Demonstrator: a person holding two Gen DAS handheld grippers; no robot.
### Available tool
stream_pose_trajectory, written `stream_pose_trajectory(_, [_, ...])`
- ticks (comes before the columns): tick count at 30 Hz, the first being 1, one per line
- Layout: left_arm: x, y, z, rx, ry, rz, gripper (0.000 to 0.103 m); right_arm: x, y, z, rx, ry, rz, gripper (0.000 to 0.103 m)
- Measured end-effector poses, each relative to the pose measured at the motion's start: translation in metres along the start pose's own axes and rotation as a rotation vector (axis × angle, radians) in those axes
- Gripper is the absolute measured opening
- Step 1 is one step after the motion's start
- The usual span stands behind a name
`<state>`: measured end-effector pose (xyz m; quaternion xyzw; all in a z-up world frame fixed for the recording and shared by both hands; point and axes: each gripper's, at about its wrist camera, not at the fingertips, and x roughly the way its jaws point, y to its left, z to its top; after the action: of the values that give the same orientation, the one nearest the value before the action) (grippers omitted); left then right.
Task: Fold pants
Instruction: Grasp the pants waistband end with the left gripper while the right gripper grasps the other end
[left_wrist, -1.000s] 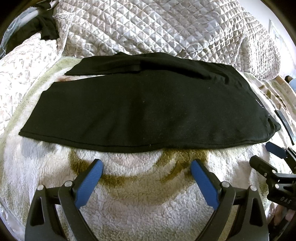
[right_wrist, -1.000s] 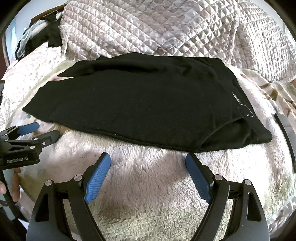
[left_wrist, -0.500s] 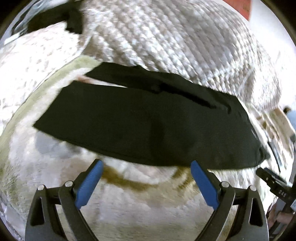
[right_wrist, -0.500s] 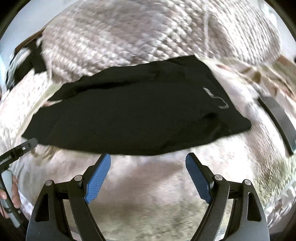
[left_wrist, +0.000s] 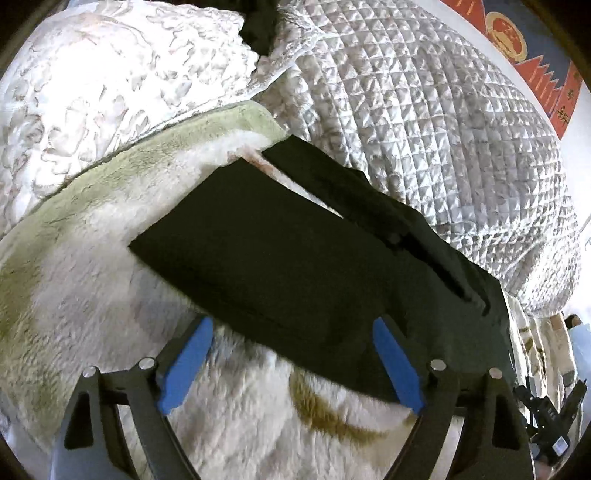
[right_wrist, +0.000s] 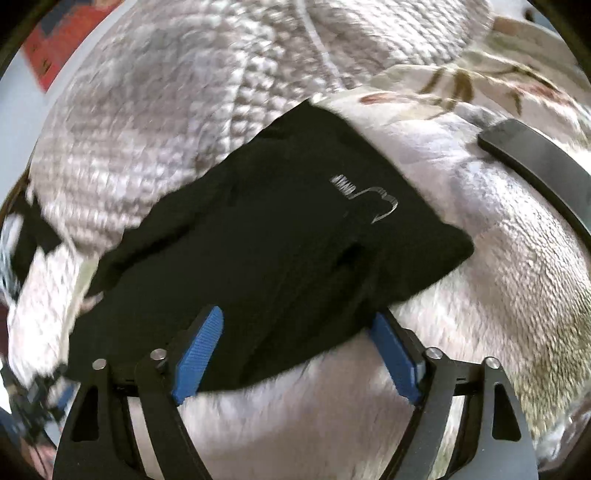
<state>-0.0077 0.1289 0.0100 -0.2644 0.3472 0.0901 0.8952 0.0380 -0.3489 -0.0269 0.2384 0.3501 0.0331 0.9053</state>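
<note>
The black pants (left_wrist: 295, 266) lie blurry on the fluffy blanket (left_wrist: 92, 277). Left gripper (left_wrist: 291, 354) and right gripper (right_wrist: 295, 350) are wide, closing slowly, holding nothing, at the pants' near edge.

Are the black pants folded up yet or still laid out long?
Still laid out long: the black pants lie flat on the fleece blanket, legs roughly together, with no crosswise fold.

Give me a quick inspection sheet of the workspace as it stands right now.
Surface: fluffy white blanket with green and brown patches.
Job's things: black pants, laid flat, white logo near one end.
Clutter: dark flat strap on the blanket; dark cloth at the back.
Grippers: left gripper and right gripper, both closing over the pants' near edge, fingers not yet pressing.
Cables: nothing seen.
Surroundings: quilted grey cover; red wall poster.
</note>
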Motion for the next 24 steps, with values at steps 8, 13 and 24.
stream_pose_trajectory(8, [0.016, -0.008, 0.013, 0.026, -0.016, 0.053, 0.066, 0.012, -0.018, 0.016, 0.122, -0.034, -0.001, 0.036])
stream_pose_trajectory(13, [0.024, -0.002, 0.016, 0.007, 0.001, 0.1, 0.014, 0.016, -0.026, 0.019, 0.158, -0.026, 0.0, 0.012])
stream_pose_trajectory(24, [-0.033, -0.005, 0.013, 0.033, -0.035, 0.028, 0.004, -0.043, -0.023, 0.014, 0.126, -0.027, 0.088, 0.004])
